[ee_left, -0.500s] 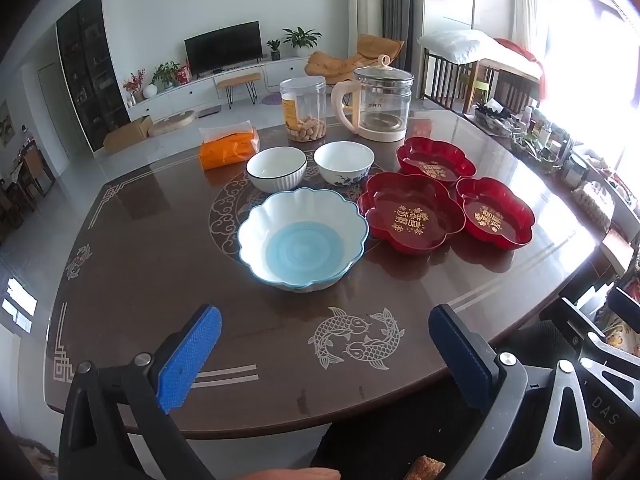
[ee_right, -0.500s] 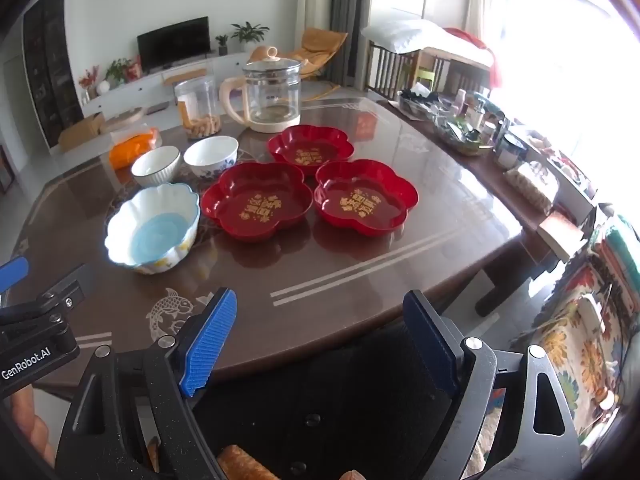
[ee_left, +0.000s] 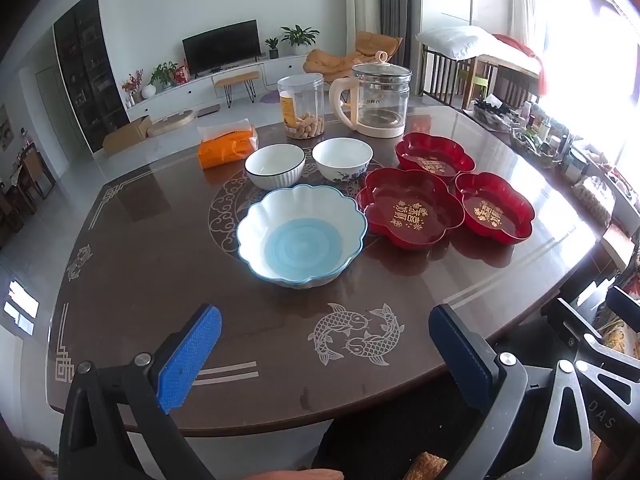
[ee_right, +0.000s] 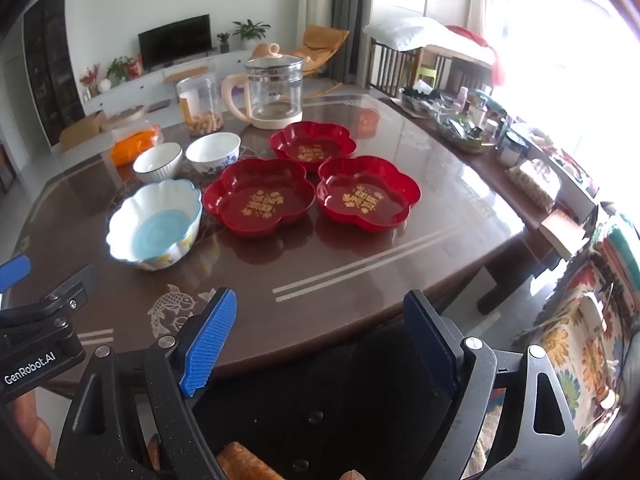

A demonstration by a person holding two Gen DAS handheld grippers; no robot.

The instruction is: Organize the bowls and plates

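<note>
- The left gripper (ee_left: 326, 344) hangs above the near edge of the brown table (ee_left: 160, 280), its blue pads spread wide with nothing between them
- The right gripper (ee_right: 320, 338) sits past the table's near rim, jaws equally wide and empty
- A scalloped blue-and-white bowl (ee_left: 302, 236) stands nearest, at the table's middle
- Behind it, side by side, are a ribbed white bowl (ee_left: 275, 166) and a white bowl with blue flowers (ee_left: 342, 159)
- Three red flower-shaped plates (ee_right: 259, 196) cluster to the right of the bowls, edges nearly touching
- A glass kettle (ee_left: 378, 100), a clear jar (ee_left: 301, 106) and an orange packet (ee_left: 226, 146) stand along the far side
</note>
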